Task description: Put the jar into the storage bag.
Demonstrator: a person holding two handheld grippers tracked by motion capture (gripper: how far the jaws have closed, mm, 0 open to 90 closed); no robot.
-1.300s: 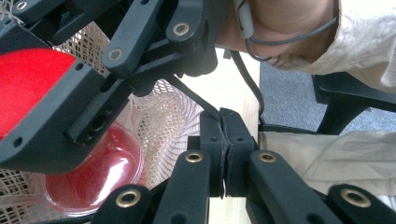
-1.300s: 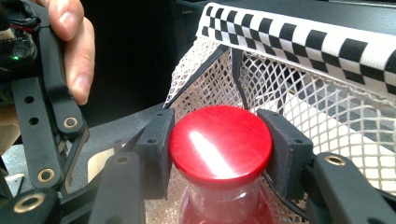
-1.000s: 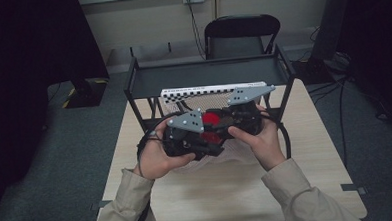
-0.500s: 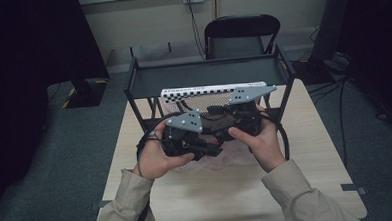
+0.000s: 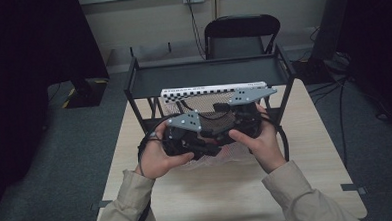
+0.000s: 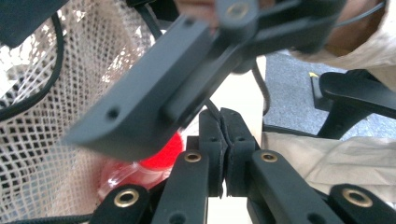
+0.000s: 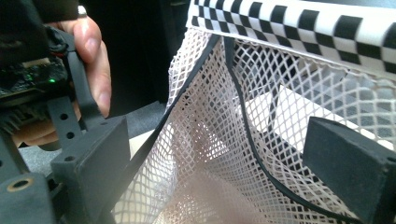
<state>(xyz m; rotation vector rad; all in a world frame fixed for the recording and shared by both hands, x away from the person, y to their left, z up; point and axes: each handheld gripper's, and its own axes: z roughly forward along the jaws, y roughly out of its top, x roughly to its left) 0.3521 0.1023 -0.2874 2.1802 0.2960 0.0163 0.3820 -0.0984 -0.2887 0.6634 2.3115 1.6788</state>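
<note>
Left hand-held gripper (image 5: 198, 145): held low over the tabletop (image 5: 227, 189), just left of centre; jaws pressed together with no gap between the pads; whether any mesh is pinched there cannot be told. Just beside and below its jaws, in the left gripper view, lies a red object (image 6: 156, 156) inside the net (image 5: 206, 157); its kind cannot be told.

Net: white mesh bag, bunched on the tabletop between and under both hand-held grippers, in front of the dark rack (image 5: 207, 75); a checkered strip (image 5: 213, 89) runs along its far edge.

Right hand-held gripper (image 5: 225, 134): held just right of the left one, touching or nearly so; jaws set wide apart; mesh and a black cord (image 7: 252, 140) lie between the two jaws (image 7: 210, 163), the mesh draped against the left-hand jaw.
</note>
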